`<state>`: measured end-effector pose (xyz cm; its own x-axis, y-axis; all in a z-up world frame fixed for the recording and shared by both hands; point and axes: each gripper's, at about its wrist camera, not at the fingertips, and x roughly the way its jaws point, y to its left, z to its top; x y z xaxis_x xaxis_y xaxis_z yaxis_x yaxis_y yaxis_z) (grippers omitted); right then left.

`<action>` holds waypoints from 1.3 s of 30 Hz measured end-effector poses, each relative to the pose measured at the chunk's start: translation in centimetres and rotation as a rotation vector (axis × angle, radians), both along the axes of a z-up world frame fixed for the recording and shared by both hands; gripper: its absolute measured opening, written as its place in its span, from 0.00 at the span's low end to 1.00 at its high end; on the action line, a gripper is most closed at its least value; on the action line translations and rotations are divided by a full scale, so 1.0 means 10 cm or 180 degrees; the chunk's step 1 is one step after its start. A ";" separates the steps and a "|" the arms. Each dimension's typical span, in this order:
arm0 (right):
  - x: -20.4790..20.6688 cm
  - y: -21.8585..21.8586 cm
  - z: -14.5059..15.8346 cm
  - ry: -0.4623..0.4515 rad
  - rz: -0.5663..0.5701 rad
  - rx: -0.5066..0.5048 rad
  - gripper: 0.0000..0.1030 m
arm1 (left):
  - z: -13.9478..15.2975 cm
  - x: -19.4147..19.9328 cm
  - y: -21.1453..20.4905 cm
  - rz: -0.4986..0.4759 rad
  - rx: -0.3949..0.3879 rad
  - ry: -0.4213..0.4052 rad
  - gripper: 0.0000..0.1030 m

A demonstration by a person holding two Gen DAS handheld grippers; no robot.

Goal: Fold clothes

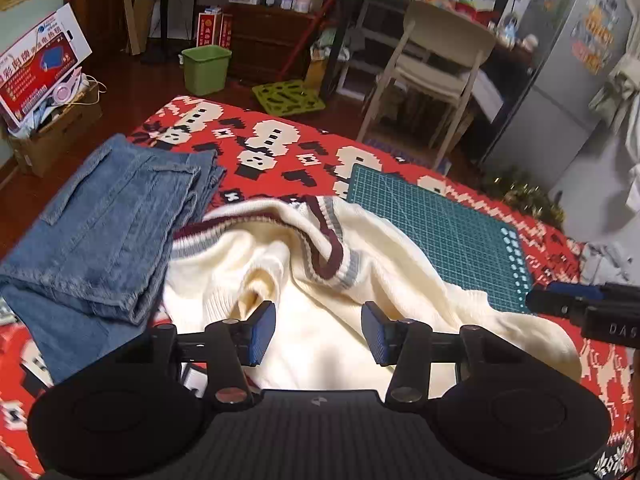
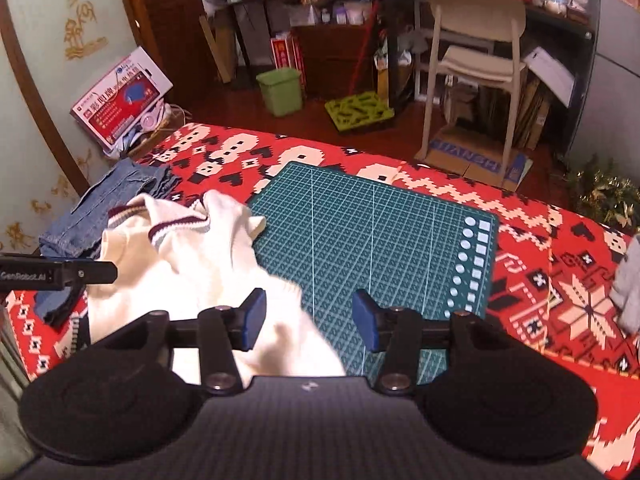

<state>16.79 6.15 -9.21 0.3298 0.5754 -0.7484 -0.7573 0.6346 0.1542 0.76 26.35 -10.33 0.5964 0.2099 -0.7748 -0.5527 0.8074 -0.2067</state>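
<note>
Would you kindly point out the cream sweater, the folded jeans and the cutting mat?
cream sweater (image 1: 320, 344), left wrist view, plain knit body.
folded jeans (image 1: 104, 232), left wrist view, top layer.
cutting mat (image 2: 360, 240), right wrist view, bare grid.

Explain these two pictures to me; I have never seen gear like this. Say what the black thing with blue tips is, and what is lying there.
No robot here: a person holds one two-finger tool in each hand, each with a camera looking along its fingers. One picture is from the left tool, the other from the right tool. Both stand open and hold nothing. On the red patterned blanket lie a rumpled cream sweater with a striped collar, folded jeans beside it, and a green cutting mat, partly under the sweater.
</note>
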 end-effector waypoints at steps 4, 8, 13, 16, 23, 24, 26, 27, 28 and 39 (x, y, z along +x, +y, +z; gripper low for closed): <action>0.12 0.16 0.10 0.0148 -0.0017 -0.0091 0.50 | 0.08 0.16 0.05 -0.0009 -0.0209 0.0201 0.45; 0.12 0.28 0.10 0.0375 -0.0039 -0.0186 0.50 | 0.18 0.24 0.07 -0.0045 -0.0077 0.0354 0.45; 0.07 0.33 0.08 0.0402 -0.0171 -0.0225 0.49 | 0.22 0.25 0.21 -0.0119 -0.0066 0.0327 0.45; 0.07 0.31 0.08 0.0271 -0.0294 -0.0192 0.49 | 0.17 0.22 0.28 -0.0136 -0.0032 0.0246 0.45; 0.00 0.11 0.00 -0.0023 -0.0559 0.0066 0.49 | 0.10 -0.01 0.34 -0.0172 0.0096 -0.0364 0.45; 0.01 0.05 -0.02 0.0084 -0.0652 0.0176 0.49 | 0.10 -0.05 0.33 -0.0239 0.0114 -0.0470 0.45; 0.01 -0.09 -0.10 0.0332 -0.0768 0.0407 0.49 | 0.09 -0.12 0.30 -0.0340 0.0174 -0.0616 0.45; 0.01 -0.16 -0.14 0.0457 -0.0823 0.0523 0.49 | 0.08 -0.16 0.27 -0.0375 0.0186 -0.0633 0.46; -0.03 -0.23 -0.17 0.0492 -0.0848 0.0574 0.49 | 0.06 -0.20 0.25 -0.0410 0.0197 -0.0647 0.46; -0.54 -0.50 -0.12 0.0011 -0.0789 0.0356 0.49 | -0.23 -0.74 0.09 -0.0397 -0.0310 -0.0873 0.65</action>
